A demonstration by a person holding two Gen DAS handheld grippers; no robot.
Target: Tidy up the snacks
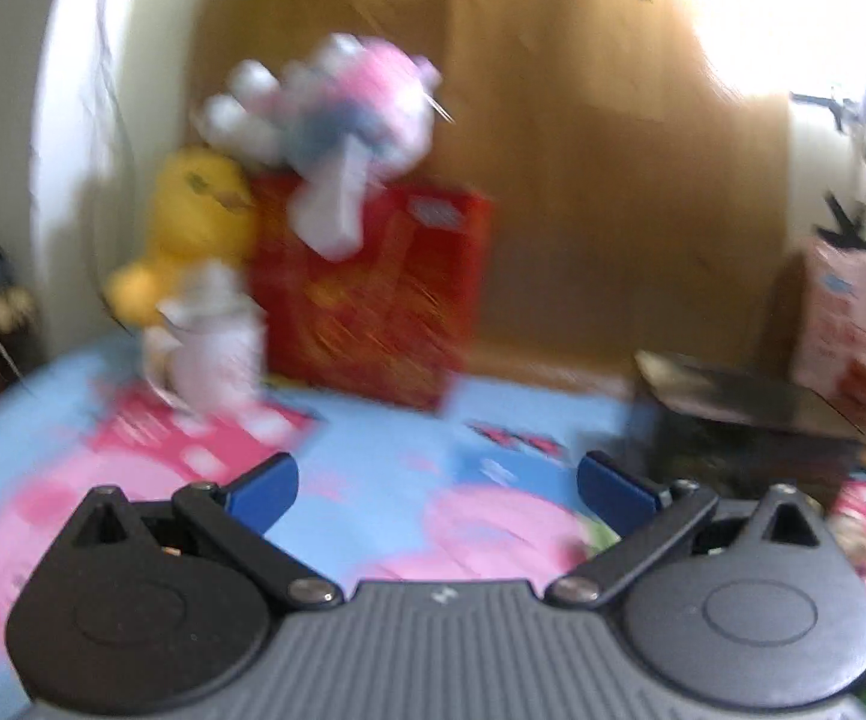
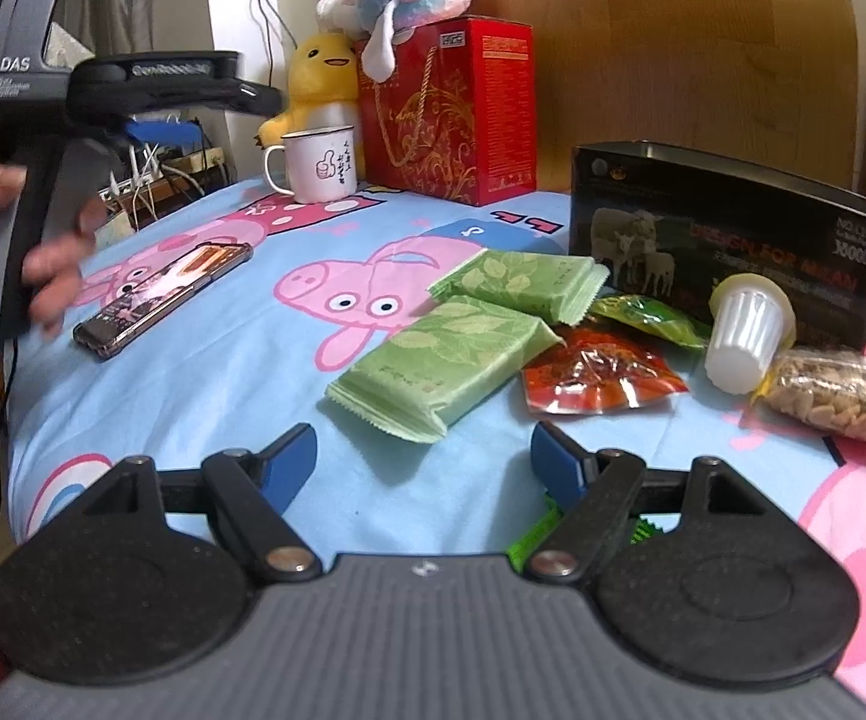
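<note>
Risk first at the open black box [image 2: 727, 228], upright at the bench's [image 2: 192, 384] far right with its long axis slanting toward the right edge: easily shoved or tipped by a careless sweep. Then the two green packets [image 2: 442, 360], flat mid-bench, overlapping, long axes running from near-left to far-right, liable to slide on the cloth; beside them the red pouch [image 2: 601, 378], tipped white cup [image 2: 742, 336] and nut bag [image 2: 835, 393], prone to rolling off. Right hand-held gripper [image 2: 423, 465] spread wide and empty just short of the packets; left hand-held gripper [image 1: 436, 489] likewise released, holding nothing.
</note>
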